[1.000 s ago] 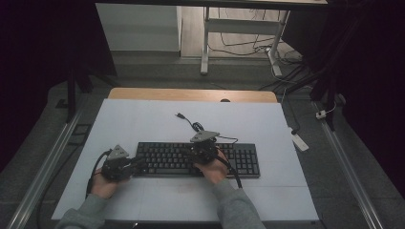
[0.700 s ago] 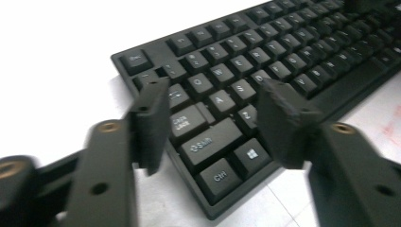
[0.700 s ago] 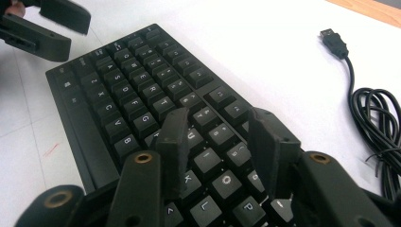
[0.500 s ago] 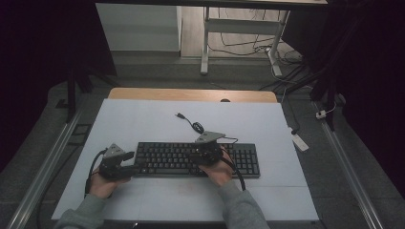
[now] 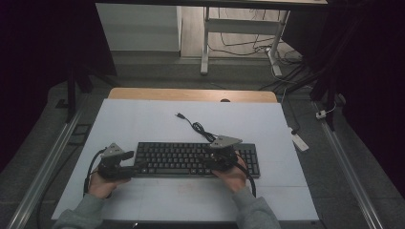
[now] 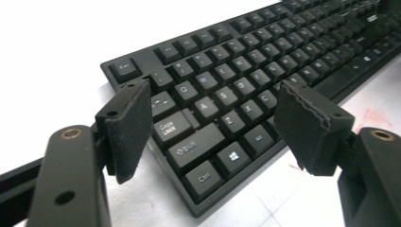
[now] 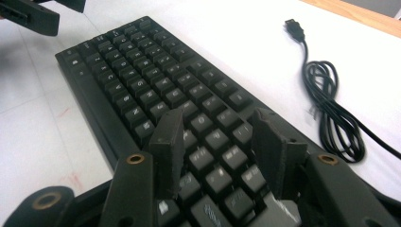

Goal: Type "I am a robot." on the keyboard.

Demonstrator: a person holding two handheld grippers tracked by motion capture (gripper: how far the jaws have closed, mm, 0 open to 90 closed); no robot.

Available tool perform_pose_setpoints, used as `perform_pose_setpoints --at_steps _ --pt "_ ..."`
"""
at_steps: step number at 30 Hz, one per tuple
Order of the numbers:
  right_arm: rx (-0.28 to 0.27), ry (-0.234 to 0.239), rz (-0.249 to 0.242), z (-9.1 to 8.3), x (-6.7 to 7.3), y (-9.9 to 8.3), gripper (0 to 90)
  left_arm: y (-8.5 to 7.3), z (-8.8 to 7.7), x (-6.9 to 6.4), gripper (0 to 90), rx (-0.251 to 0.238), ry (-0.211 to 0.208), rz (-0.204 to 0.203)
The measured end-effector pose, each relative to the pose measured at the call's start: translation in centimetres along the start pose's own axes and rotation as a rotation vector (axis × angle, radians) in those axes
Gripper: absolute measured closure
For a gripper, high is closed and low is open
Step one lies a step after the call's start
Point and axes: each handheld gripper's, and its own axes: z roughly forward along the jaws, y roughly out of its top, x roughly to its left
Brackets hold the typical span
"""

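From above, the right end of the keyboard (image 5: pixel 191 160) is partly covered by the right gripper (image 5: pixel 220 155) and the hand behind it, so the keys under them are hidden, and the key legends are too small to read in the high view. In the left gripper view the far end of the keyboard runs off the top right corner and goes soft, while the near keys read clearly: Esc, Caps Lock, Shift, Ctrl, Alt, a window logo key, and the letters Q, A, Z beside them. In the right gripper view the keys closest to the camera are blurred, and the markings there cannot be made out. The keyboard is black, flat and full length, with white lettering, and it lies on the white table (image 5: pixel 143 126) near the person's edge, long side toward the person. Its black cable (image 5: pixel 196 126) lies in a loose coil on the table just beyond the keyboard's far edge, ending in a plug (image 7: pixel 294 26) farther out. The left gripper (image 6: pixel 213 127) sits at the keyboard's left end with its jaws spread apart, having just been opening, the corner of the keyboard between them but seemingly not pressed by either pad. The right gripper (image 7: pixel 217 151) hangs over the keyboard's right part, jaws also apart and just opened further, gripping nothing.
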Motion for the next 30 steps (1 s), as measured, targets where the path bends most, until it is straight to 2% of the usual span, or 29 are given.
perform_pose_setpoints --at_steps 8,16,24,30 --pt "-0.015 -0.016 0.007 -2.4 -0.4 -1.5 54.5 0.7 -0.1 -0.8 30.5 0.001 -0.043 0.03" --pt "-0.022 -0.029 0.015 -3.8 -0.5 -2.7 54.5 1.2 -0.1 -1.2 33.2 0.002 -0.084 0.053" --pt "-0.038 -0.03 0.016 -4.4 -0.7 -3.2 54.5 2.3 -0.5 -2.1 41.2 -0.004 -0.142 0.105" --pt "-0.034 -0.032 0.015 -4.8 -0.6 -3.6 54.5 3.2 0.0 -3.0 51.6 0.018 -0.175 0.154"
